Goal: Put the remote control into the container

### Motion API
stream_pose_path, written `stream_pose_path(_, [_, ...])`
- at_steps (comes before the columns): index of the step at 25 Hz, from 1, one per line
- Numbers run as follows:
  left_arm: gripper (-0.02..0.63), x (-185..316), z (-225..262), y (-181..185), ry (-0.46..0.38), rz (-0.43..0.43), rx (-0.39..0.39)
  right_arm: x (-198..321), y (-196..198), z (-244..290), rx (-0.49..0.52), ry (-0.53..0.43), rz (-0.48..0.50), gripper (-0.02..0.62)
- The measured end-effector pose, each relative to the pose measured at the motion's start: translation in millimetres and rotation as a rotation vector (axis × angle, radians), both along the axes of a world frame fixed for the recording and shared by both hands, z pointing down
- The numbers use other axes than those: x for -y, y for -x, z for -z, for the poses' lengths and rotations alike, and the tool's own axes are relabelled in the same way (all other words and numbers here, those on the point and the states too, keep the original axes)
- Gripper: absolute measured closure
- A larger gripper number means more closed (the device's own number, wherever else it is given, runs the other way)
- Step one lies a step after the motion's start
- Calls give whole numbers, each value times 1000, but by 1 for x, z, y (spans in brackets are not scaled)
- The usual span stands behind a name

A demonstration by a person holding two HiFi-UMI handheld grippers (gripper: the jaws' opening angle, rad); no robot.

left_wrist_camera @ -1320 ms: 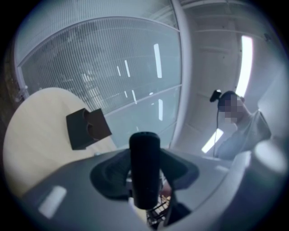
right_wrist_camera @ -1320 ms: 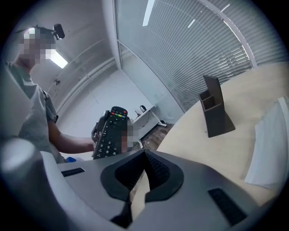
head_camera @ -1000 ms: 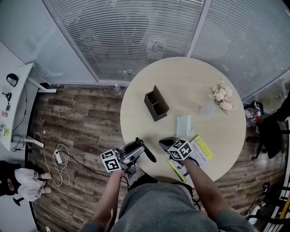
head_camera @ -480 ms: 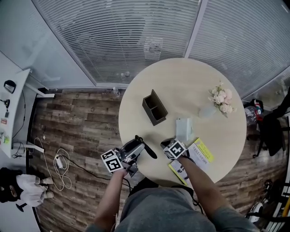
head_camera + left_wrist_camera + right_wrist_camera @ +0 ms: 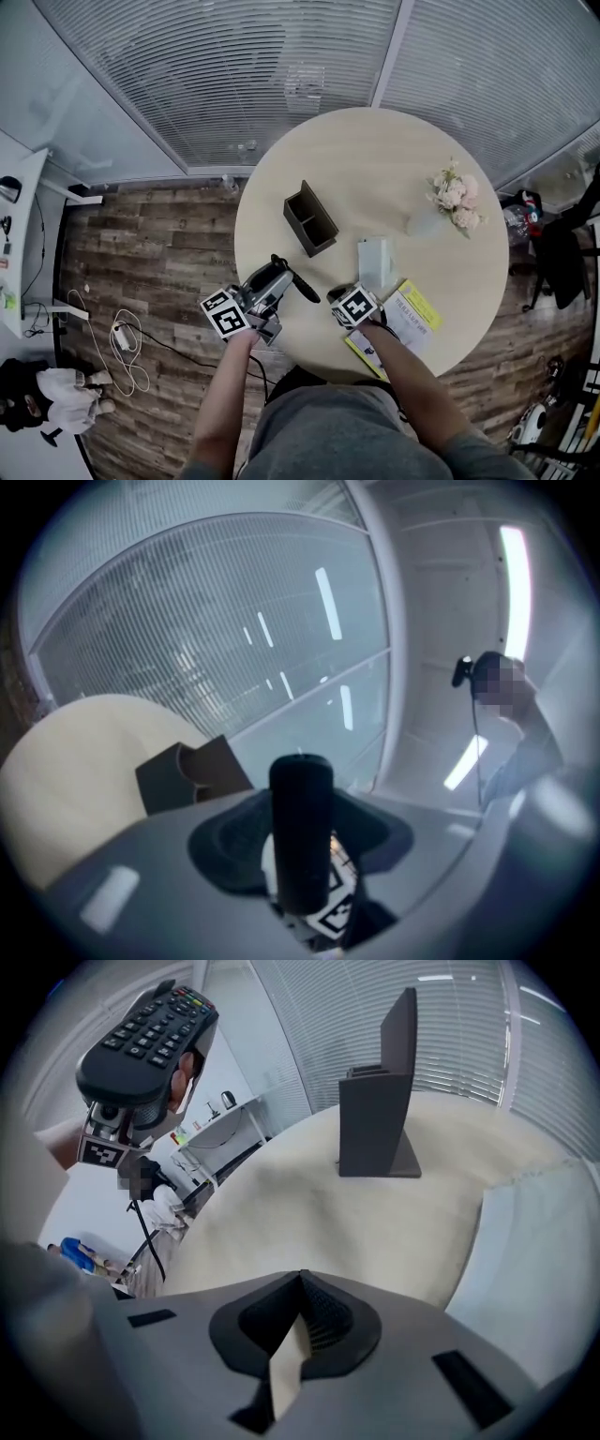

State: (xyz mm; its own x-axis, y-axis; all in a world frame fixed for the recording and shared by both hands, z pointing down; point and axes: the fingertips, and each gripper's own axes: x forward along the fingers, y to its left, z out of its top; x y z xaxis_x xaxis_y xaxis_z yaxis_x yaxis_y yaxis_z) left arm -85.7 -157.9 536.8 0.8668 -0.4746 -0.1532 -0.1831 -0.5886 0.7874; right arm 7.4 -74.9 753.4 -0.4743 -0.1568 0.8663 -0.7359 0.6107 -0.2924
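Since the left claw (image 5: 284,277) pinches the long black plastic remote control (image 5: 300,285) only near one end, lower middle of the frame, it could swivel and clip the rim of the dark two-slot box container (image 5: 309,219). Right claw (image 5: 300,1286) is squeezed closed, empty. Button print's too tiny to read.

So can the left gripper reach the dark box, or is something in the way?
Probably yes. The left gripper, shut on the remote control, hovers near the container, and only bare table lies between them.
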Motion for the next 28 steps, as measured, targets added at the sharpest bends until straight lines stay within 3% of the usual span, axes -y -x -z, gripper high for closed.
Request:
stream_pose_path(4, [416, 25, -2, -10, -14, 13, 25, 3, -2, 0, 23, 25, -37, 580])
stream_pose_path(9, [416, 53, 1, -17, -31, 35, 23, 0, 2, -1, -5, 40, 15, 580])
stream_pose_path(19, [416, 85, 6, -26, -62, 51, 35, -1, 2, 1, -11, 68, 10, 580])
stream_pose_path(24, [416, 98, 14, -25, -69, 87, -10, 0, 3, 1, -19, 68, 35, 580])
stream_pose_path(28, [416, 107, 17, -28, -107, 95, 16, 0, 4, 2, -19, 59, 54, 580])
